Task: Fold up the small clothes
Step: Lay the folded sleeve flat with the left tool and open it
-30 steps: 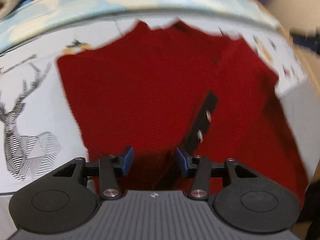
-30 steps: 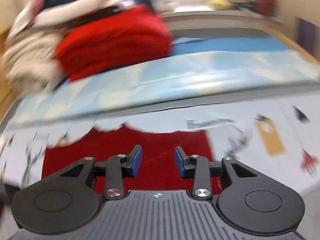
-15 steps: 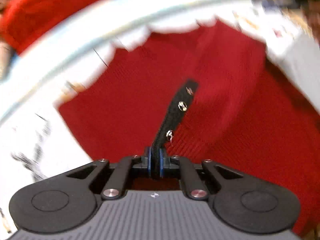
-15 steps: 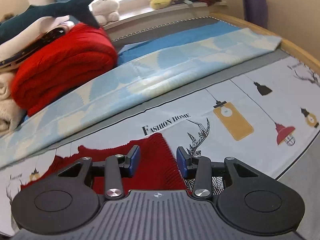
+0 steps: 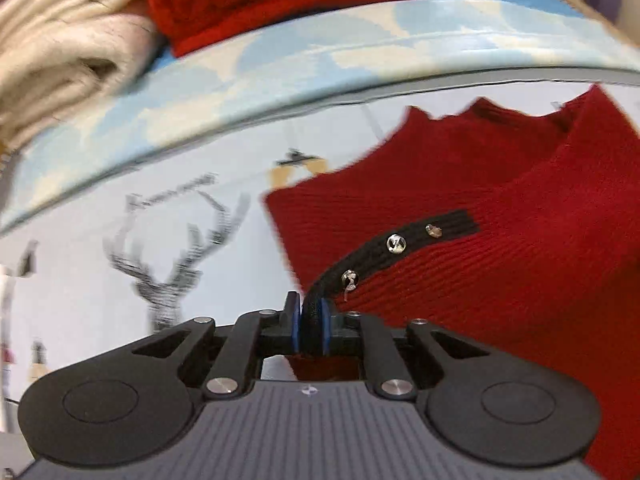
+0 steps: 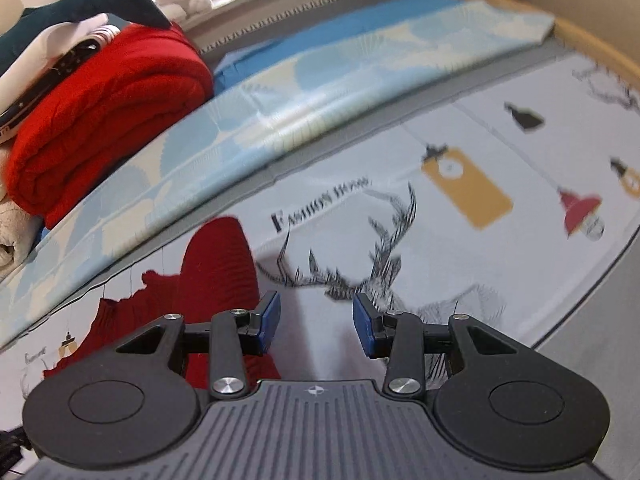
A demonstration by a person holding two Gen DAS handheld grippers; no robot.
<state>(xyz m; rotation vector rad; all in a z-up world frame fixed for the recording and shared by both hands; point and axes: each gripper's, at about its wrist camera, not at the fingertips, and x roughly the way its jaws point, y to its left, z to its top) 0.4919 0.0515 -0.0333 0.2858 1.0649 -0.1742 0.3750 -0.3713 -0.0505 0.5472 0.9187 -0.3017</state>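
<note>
A small red knit sweater [image 5: 460, 208] lies on the printed white sheet [image 5: 100, 280], to the right in the left wrist view. Its black cuff strip with silver buttons [image 5: 392, 244] runs down into my left gripper [image 5: 310, 320], which is shut on that cuff. In the right wrist view the sweater [image 6: 216, 276] lies to the left, one part folded up. My right gripper [image 6: 316, 322] is open and empty, just right of the sweater's edge, over the deer print [image 6: 360, 276].
A stack of folded clothes, red [image 6: 100, 120] over cream [image 5: 60, 48], sits at the back left on a pale blue blanket [image 6: 320, 92]. A plush shark [image 6: 88, 0] lies on top. A wooden bed edge [image 6: 580, 40] runs along the right.
My left gripper closed on the black cuff and pulled it left, so the sweater now sits to its right. My right gripper moved right, off the sweater, and stayed open.
</note>
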